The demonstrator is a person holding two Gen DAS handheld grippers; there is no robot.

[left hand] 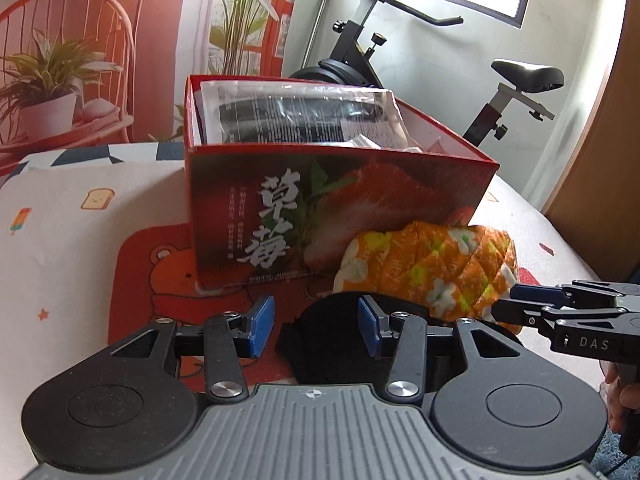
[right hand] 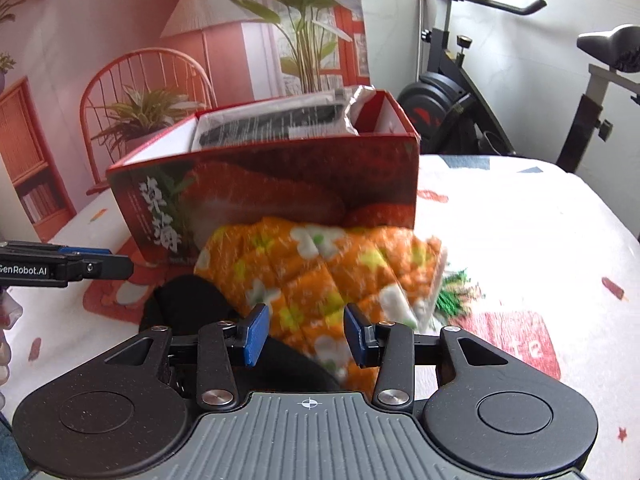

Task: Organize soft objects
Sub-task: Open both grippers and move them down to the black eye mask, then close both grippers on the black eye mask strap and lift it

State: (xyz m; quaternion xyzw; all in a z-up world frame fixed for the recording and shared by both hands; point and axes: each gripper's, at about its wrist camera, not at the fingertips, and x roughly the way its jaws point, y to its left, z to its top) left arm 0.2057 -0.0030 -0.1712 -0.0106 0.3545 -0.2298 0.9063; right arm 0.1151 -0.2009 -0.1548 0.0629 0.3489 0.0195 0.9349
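An orange flowered cloth bundle (left hand: 432, 268) (right hand: 320, 280) lies on the patterned sheet, against the front of a red strawberry-print box (left hand: 320, 208) (right hand: 280, 192). A black soft item (left hand: 320, 344) (right hand: 188, 300) lies just left of the bundle. My left gripper (left hand: 316, 326) (right hand: 116, 260) is open, with the black item in the gap between its blue pads and no pad pressing on it. My right gripper (right hand: 307, 334) (left hand: 512, 304) is also open around the near end of the orange bundle, which looks blurred.
The open box holds plastic-wrapped dark items (left hand: 296, 114). An exercise bike (left hand: 400, 40) stands behind the bed, and a wooden panel (left hand: 600, 160) is at the right. A printed backdrop with a chair and plants covers the left wall. A hand (left hand: 620, 396) holds the right gripper.
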